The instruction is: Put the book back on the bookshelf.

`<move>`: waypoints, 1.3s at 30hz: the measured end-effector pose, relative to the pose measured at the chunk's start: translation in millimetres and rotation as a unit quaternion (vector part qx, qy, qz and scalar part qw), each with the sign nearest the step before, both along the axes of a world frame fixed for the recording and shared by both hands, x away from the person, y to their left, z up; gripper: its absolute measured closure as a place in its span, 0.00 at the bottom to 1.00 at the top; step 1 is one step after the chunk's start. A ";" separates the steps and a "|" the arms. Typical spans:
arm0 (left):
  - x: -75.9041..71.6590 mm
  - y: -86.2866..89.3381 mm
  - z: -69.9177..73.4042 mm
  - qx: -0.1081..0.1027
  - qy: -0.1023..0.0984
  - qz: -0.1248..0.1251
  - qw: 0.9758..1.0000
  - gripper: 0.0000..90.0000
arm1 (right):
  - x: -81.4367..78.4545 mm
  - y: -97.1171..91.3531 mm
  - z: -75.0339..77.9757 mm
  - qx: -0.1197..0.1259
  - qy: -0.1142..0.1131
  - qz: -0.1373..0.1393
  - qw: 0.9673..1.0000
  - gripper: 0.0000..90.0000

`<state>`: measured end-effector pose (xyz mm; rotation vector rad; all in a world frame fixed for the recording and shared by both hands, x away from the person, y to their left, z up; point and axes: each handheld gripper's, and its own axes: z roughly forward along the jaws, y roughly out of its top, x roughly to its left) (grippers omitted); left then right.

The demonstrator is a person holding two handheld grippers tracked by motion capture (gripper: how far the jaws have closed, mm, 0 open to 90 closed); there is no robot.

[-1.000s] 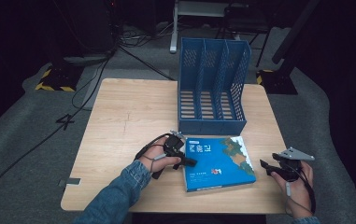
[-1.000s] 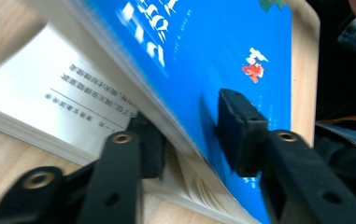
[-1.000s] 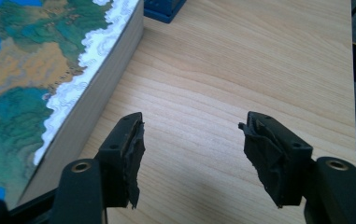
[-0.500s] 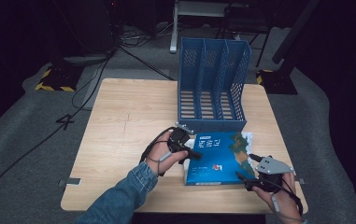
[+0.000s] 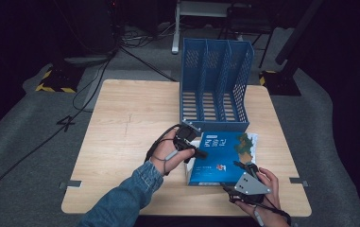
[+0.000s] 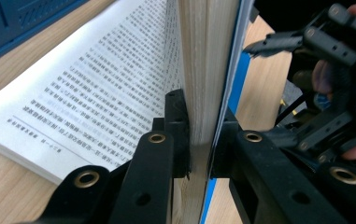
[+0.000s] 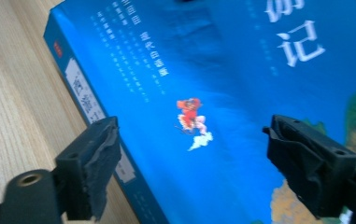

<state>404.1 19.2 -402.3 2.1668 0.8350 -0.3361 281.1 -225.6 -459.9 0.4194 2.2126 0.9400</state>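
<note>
Blue, thick paperback book (image 5: 222,158) lying just before the file rack (image 5: 215,85): likely heavy, with floppy covers, so grip near the spine. Your left gripper (image 5: 197,152) pinches the lifted cover and pages; your right gripper (image 5: 244,166) hovers spread above the cover.

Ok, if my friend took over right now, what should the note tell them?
Left gripper: shut on the blue book's cover and a wad of pages, lifting that edge; other pages lie open beneath.
Right gripper: open, jaws spread over the cover, holding nothing.
Book: on the table, right in front of the empty blue file rack.
Done: one edge is gripped and raised.
Left: probably grab it with the right too, stand it up, slide it into a slot.
</note>
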 end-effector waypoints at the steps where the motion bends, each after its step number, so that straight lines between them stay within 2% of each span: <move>1: 0.1 -0.3 0.4 0.000 0.000 0.000 1.000 0.91 | 0.0 1.4 -0.9 -0.004 -0.001 0.001 1.000 0.19; 3: 0.0 -0.7 1.6 0.003 0.000 0.002 1.000 0.91 | 0.1 3.5 -3.1 -0.012 -0.001 0.003 1.000 0.19; 6: -0.7 -1.6 3.6 0.000 -0.001 0.003 1.000 0.91 | 1.6 8.3 -8.6 -0.033 0.011 0.015 0.999 0.23; 11: -1.3 -4.7 10.4 -0.006 -0.004 0.002 1.000 0.91 | 2.4 14.9 -15.9 -0.061 -0.005 0.019 0.998 0.24; 13: -1.4 -6.4 12.8 -0.008 -0.004 -0.001 1.000 0.91 | 4.0 17.3 -19.6 -0.066 -0.004 0.021 0.998 0.24; 16: -0.3 -7.4 12.8 -0.009 -0.001 -0.004 1.000 0.91 | 5.6 20.4 -24.5 -0.071 -0.022 0.014 0.997 0.17; 19: 1.1 -8.2 12.5 -0.009 0.003 -0.004 1.000 0.91 | 7.3 24.0 -30.8 -0.084 -0.054 0.015 0.995 0.15; 21: 1.6 -8.9 12.6 -0.011 0.004 -0.007 1.000 0.91 | 8.7 26.3 -34.8 -0.087 -0.072 0.013 0.994 0.11; 26: 0.6 -9.6 12.2 -0.016 0.008 -0.007 1.000 0.91 | 13.8 32.7 -39.0 -0.079 -0.092 0.004 0.993 0.00; 29: -0.4 -9.8 10.8 -0.016 0.011 -0.004 1.000 0.91 | 16.9 36.5 -41.0 -0.071 -0.099 -0.006 0.993 0.00; 34: 0.3 -10.7 7.1 -0.012 0.017 0.000 1.000 0.91 | 19.6 41.9 -44.3 -0.087 -0.102 -0.016 0.991 0.00; 39: 2.7 -10.0 2.3 -0.025 0.034 0.006 0.999 0.91 | 23.6 41.7 -44.2 -0.103 -0.095 -0.009 0.990 0.00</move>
